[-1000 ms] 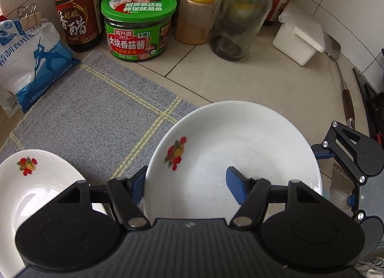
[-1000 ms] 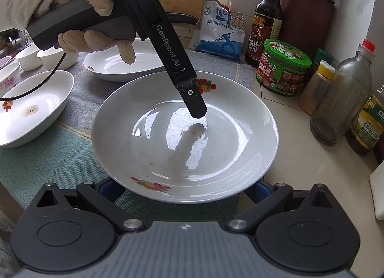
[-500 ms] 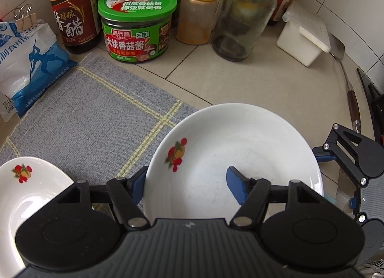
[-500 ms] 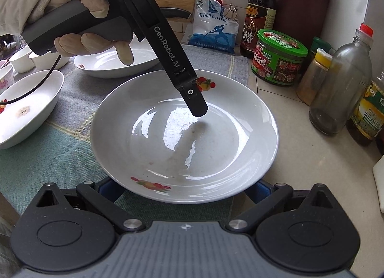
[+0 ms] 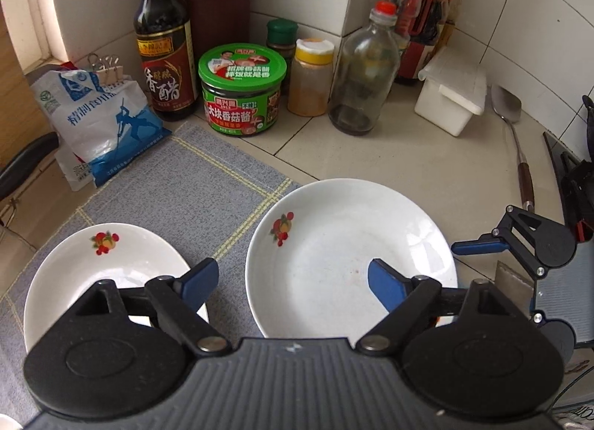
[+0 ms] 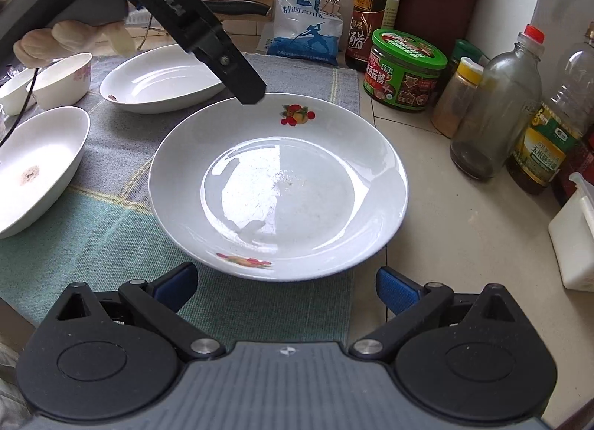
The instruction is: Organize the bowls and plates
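Your left gripper (image 5: 287, 279) has just been opening wide off the plate (image 6: 278, 185), your right gripper (image 6: 286, 287) gapes empty at its 6 o'clock rim, and since the plate half overhangs the mat (image 6: 111, 237), a clumsy regrip could tip it.

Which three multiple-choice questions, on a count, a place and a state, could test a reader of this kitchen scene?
1. Fruit prints on the round plate? A one; B two; C four.
2. The green-lidded jar stands: A between the vinegar bottle and the yellow-capped jar; B on the round plate; C left of the vinegar bottle.
3. The left tongs are: A shut on the round plate; B open; C shut, empty.
B, prints on near and far rim; A, both flank it; B, jaws have just been opening, pads apart, gripping nothing.
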Demonstrator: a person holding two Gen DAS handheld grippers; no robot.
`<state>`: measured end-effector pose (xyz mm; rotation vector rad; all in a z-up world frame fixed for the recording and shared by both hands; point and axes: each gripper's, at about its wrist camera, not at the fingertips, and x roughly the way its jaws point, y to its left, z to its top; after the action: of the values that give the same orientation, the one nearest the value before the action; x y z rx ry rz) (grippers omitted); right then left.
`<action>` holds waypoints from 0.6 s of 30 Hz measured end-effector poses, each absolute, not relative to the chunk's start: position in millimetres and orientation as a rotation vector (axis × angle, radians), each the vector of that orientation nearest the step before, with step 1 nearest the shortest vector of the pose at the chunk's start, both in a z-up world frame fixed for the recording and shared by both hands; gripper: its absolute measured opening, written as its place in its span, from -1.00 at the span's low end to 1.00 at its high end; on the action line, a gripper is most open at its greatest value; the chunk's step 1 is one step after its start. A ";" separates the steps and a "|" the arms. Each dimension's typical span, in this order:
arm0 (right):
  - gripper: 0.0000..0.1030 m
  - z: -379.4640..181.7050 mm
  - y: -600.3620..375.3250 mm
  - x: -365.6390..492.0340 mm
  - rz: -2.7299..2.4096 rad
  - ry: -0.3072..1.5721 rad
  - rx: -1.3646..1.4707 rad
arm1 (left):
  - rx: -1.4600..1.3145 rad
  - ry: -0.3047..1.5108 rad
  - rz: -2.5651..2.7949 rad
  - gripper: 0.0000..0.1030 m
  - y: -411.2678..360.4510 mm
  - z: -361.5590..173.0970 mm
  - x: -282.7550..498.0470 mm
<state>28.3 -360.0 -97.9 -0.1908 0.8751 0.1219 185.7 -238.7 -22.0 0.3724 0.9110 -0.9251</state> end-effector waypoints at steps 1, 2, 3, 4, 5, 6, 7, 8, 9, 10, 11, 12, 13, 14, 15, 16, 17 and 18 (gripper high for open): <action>1.00 -95.9 -356.7 24.2 0.104 0.871 -0.205 | 0.364 0.888 -0.920 0.73 -231.0 -16.8 176.7; 1.00 -93.6 -353.3 20.2 0.092 0.869 -0.216 | 0.361 0.868 -0.910 0.74 -224.7 -12.7 169.2; 1.00 -90.9 -349.6 15.9 0.082 0.861 -0.228 | 0.359 0.842 -0.899 0.74 -217.7 -8.3 160.4; 1.00 -87.9 -345.4 11.7 0.073 0.853 -0.241 | 0.361 0.817 -0.890 0.76 -211.6 -5.3 152.2; 1.00 -85.2 -340.8 8.4 0.066 0.847 -0.256 | 0.366 0.790 -0.877 0.77 -204.6 -2.8 143.2; 1.00 -83.1 -336.3 5.1 0.059 0.840 -0.273 | 0.372 0.769 -0.866 0.79 -198.4 -1.4 135.3; 1.00 -81.5 -331.1 2.5 0.055 0.835 -0.291 | 0.378 0.739 -0.851 0.79 -188.5 0.2 123.1; 1.00 -80.0 -326.0 0.1 0.056 0.830 -0.306 | 0.382 0.716 -0.839 0.79 -181.2 1.0 113.9; 1.00 -78.5 -320.6 -1.6 0.063 0.824 -0.317 | 0.387 0.694 -0.825 0.79 -173.1 1.1 103.8; 1.00 -77.6 -315.3 -2.7 0.073 0.820 -0.323 | 0.395 0.675 -0.810 0.79 -165.4 0.6 95.0; 1.00 -76.8 -309.9 -3.3 0.083 0.817 -0.326 | 0.406 0.655 -0.790 0.79 -158.5 -0.1 85.3; 1.00 -75.8 -304.6 -4.3 0.091 0.813 -0.328 | 0.413 0.641 -0.771 0.79 -152.5 -1.4 77.6; 1.00 -75.1 -301.0 -5.1 0.099 0.810 -0.327 | 0.416 0.633 -0.750 0.80 -143.7 -3.5 67.9; 1.00 -73.3 -295.1 -5.9 0.111 0.807 -0.320 | 0.413 0.634 -0.736 0.80 -136.7 -5.5 61.2; 1.00 -72.2 -291.0 -6.4 0.121 0.804 -0.309 | 0.404 0.638 -0.718 0.80 -129.4 -7.4 55.4; 1.00 -71.1 -287.7 -6.3 0.129 0.801 -0.295 | 0.391 0.646 -0.693 0.80 -118.7 -10.2 47.6; 1.00 -70.1 -284.3 -6.1 0.138 0.798 -0.279 | 0.381 0.655 -0.673 0.80 -111.2 -13.0 42.5; 1.00 -69.2 -280.9 -5.6 0.149 0.797 -0.260 | 0.370 0.666 -0.648 0.80 -102.9 -16.6 38.5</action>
<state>-5.6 -280.9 -69.2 -0.2602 0.7973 0.1489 38.5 -102.9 -16.6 0.3703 0.6656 -0.6482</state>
